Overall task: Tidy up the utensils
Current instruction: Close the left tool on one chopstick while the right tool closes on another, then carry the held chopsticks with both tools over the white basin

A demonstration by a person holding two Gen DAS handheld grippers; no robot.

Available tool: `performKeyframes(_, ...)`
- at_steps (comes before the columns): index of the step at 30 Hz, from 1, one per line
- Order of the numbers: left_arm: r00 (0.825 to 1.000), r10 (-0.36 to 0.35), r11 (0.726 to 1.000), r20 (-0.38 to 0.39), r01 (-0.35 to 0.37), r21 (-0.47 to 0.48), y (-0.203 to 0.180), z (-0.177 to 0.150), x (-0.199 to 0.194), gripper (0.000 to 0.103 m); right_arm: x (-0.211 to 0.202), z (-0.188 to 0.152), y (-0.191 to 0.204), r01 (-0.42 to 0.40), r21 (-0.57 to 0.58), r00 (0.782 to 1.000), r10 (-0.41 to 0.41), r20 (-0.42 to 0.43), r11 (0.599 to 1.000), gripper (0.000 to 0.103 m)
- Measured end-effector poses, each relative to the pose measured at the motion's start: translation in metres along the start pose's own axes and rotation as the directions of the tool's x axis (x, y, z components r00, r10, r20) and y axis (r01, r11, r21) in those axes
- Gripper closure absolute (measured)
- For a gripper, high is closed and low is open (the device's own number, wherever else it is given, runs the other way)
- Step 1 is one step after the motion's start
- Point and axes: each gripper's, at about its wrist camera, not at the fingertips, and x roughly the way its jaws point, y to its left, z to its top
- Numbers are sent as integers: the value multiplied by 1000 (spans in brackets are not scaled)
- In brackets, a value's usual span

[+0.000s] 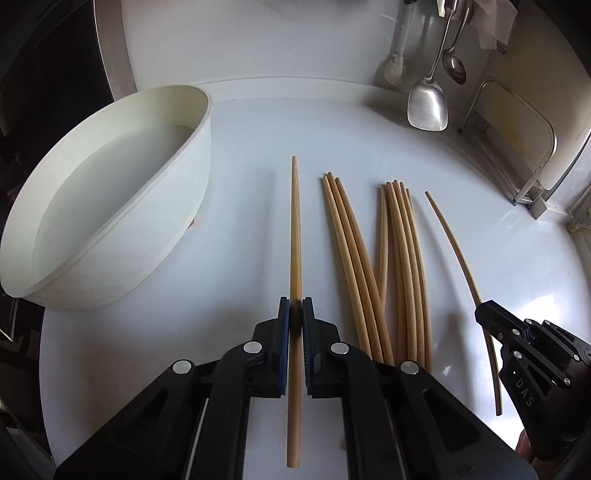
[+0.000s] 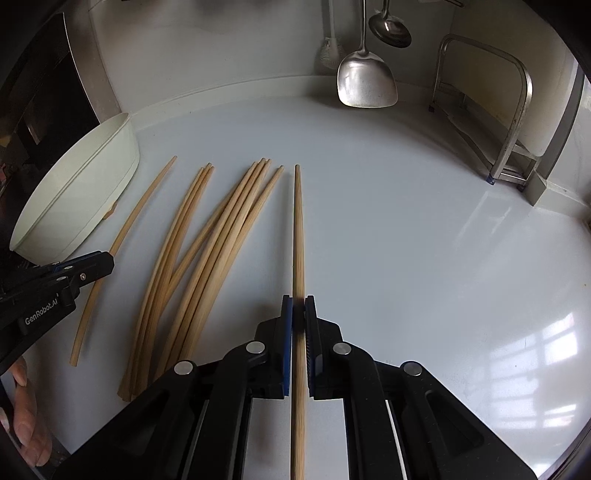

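The left gripper (image 1: 295, 306) is clenched on a single wooden chopstick (image 1: 294, 236), its blue pads pressing the shaft on both sides. That chopstick runs straight ahead, its narrow tip toward the wall, just right of the white oval basin (image 1: 155, 236). The right gripper (image 2: 298, 306) is likewise clamped on another chopstick (image 2: 298, 229), the rightmost of the set.

Between the two held sticks, loose chopsticks (image 1: 369, 266) lie in two bunches on the white countertop (image 1: 258, 129), some crossing near their thick ends.

The left wrist view alone shows the basin's interior, which holds no utensil. It also shows the right gripper from outside, closed on its thin, curved-looking stick at the right edge.

The right wrist view alone shows the left gripper from the side, closed over its chopstick beside the basin, and part of a person's hand (image 2: 26, 417) at the lower left. It further gives a clearer look at the metal spatula (image 2: 365, 77) and ladle (image 2: 389, 27) hanging on the back wall, and the metal rack (image 2: 513, 110) at the right.
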Motion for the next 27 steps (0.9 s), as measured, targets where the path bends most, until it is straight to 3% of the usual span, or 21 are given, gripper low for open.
performKeyframes(8,998,-5,999,65,7,-35,5,28,-67,96,-49,30,5,-49,-14,997,50,50,999,97)
performKeyframes(14,988,70,995,137,-59,-81,56,47,-112,96,-81,69,48,-86,-81,990,94,107,993,97)
performKeyframes(20,987,114,990,114,-103,-91,131,66,-108,96,-76,104,126,-137,-121,979,152,133,983,97)
performKeyframes(27,991,116,991,66,-112,-67,212,83,-74,96,-33,131,225,-179,-162,979,192,68,970,97)
